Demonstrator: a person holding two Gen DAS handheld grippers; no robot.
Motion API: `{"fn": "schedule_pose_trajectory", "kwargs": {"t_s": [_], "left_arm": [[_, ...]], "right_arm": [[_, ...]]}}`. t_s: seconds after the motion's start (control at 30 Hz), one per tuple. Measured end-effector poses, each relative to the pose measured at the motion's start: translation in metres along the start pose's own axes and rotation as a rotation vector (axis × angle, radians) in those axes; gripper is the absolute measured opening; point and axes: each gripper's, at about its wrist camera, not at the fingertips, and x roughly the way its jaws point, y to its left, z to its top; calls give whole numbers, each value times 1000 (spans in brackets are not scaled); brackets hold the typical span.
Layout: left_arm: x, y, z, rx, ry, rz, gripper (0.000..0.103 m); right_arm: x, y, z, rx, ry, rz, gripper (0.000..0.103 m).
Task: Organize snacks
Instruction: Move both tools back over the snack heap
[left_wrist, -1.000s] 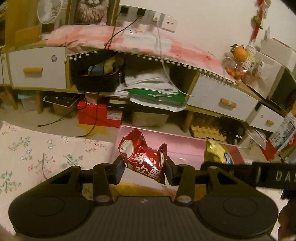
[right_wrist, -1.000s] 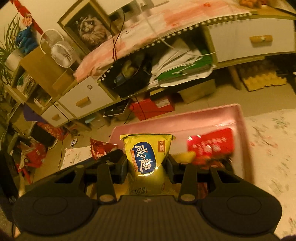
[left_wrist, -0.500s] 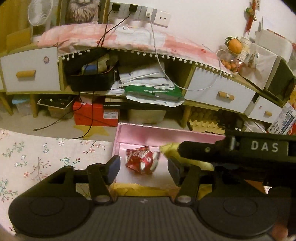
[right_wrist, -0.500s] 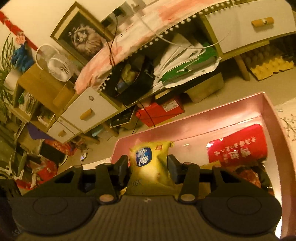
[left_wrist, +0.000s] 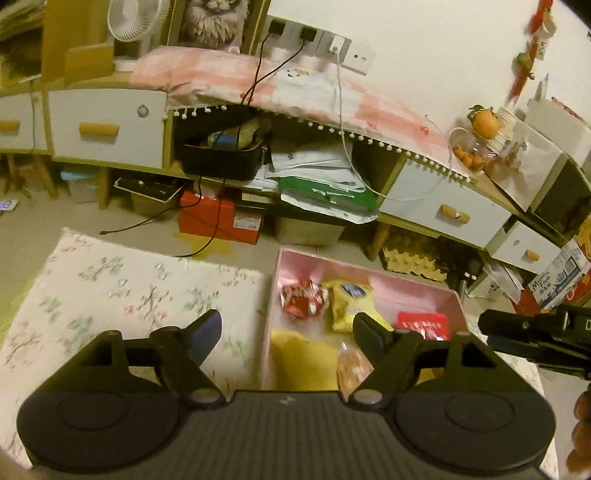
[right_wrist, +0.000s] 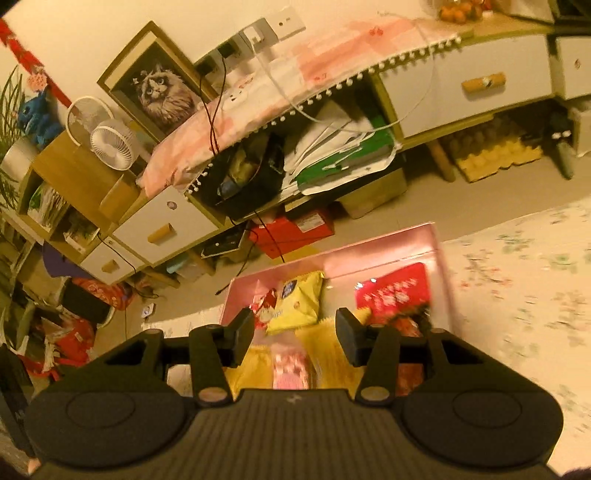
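Note:
A pink box (left_wrist: 275, 280) (right_wrist: 441, 251) sits on the floral cloth and holds several snacks. A small red snack bag (left_wrist: 303, 298) (right_wrist: 264, 304) lies at its far left, with a yellow chip bag (left_wrist: 349, 304) (right_wrist: 299, 301) beside it and a flat red packet (left_wrist: 424, 325) (right_wrist: 393, 293) further right. My left gripper (left_wrist: 288, 326) hangs above the box's near left side, its jaws opening wide with nothing between them. The right gripper (right_wrist: 295, 330) stands open above the box, clear of the yellow bag, and shows as a black bar (left_wrist: 532, 332) in the left wrist view.
The floral cloth (left_wrist: 122, 288) (right_wrist: 524, 273) covers the surface on both sides of the box. Behind it stands a low cabinet (left_wrist: 107, 125) with white drawers, a black bin (left_wrist: 221, 158) and a red box (left_wrist: 218, 218) underneath. A cable (left_wrist: 155, 219) trails over the floor.
Both grippers let go: the red snack bag dropped from the left one and the yellow bag from the right one into the pink box. Both grippers then rose and pulled back.

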Motion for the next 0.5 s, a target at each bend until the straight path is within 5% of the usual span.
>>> {"fn": "schedule_pose_trajectory", "kwargs": {"t_s": [0.5], "left_arm": [[-57, -38, -99, 102, 234, 19, 85]], "right_arm": [[-51, -9, -72, 122, 191, -99, 71]]}}
